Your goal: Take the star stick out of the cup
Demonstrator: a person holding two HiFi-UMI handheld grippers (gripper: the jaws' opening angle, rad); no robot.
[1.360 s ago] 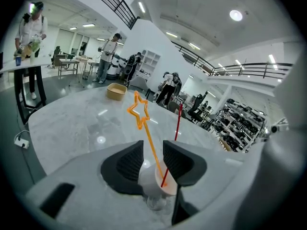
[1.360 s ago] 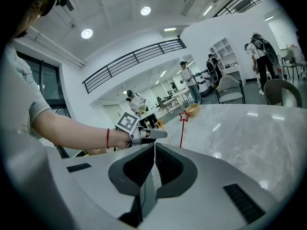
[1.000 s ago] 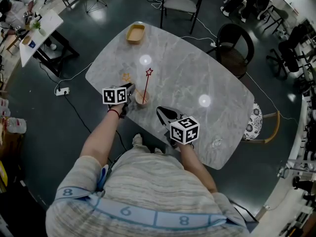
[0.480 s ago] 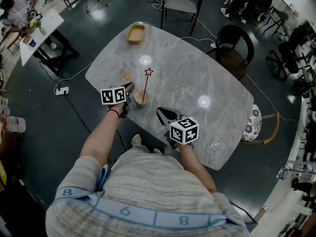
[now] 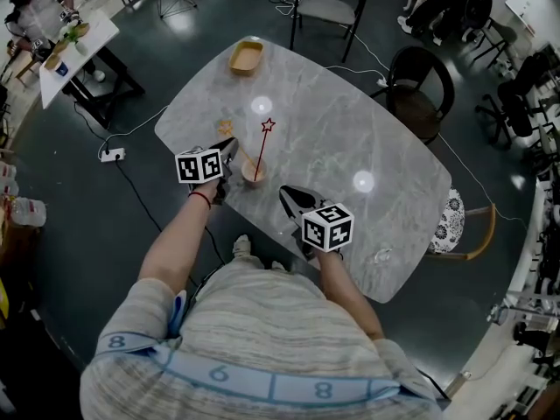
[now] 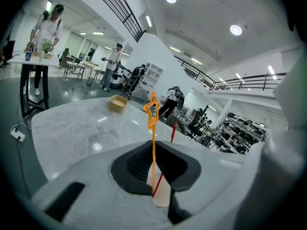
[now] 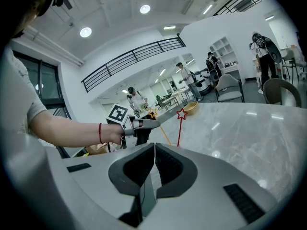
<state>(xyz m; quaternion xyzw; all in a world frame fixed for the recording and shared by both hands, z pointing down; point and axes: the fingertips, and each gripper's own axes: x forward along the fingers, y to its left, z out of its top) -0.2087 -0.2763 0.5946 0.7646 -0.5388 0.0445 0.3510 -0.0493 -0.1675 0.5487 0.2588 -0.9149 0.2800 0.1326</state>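
**Head view.** Left claw [image 5: 231, 150] is over the near left part of the marble table [image 5: 350, 121], tips aimed away from the person. The cup [image 5: 254, 179] stands just beside this claw's right side. The red star stick [image 5: 262, 150] stands in the cup and leans away, its star past the claw's tips. Orange star stick [image 5: 226, 129]: the star shows just ahead of the tips, the shaft too thin to trace here. Right claw [image 5: 288, 196] is near, right of the cup and closer to the person, apart from it, tips toward the cup.

**Left gripper view.** The jaws have just been closing. The pads now pinch the thin shaft of the orange star stick, which stands nearly upright between them with its star above the tips. Its lower end reaches the cup's mouth, seen low between the jaws. The red star stick rises from the same mouth and slants right behind the right pad. A tan dish [image 6: 117, 102] sits far beyond the tips, left of the orange star.

**Right gripper view.** The right claw's pads are pressed together with nothing between them. Ahead and left of the tips is the left claw in a hand [image 7: 112, 133]. The orange shaft slants from that claw's tips down to the right. The red star stick stands upright just right of it. The cup is hidden behind the right claw's body.
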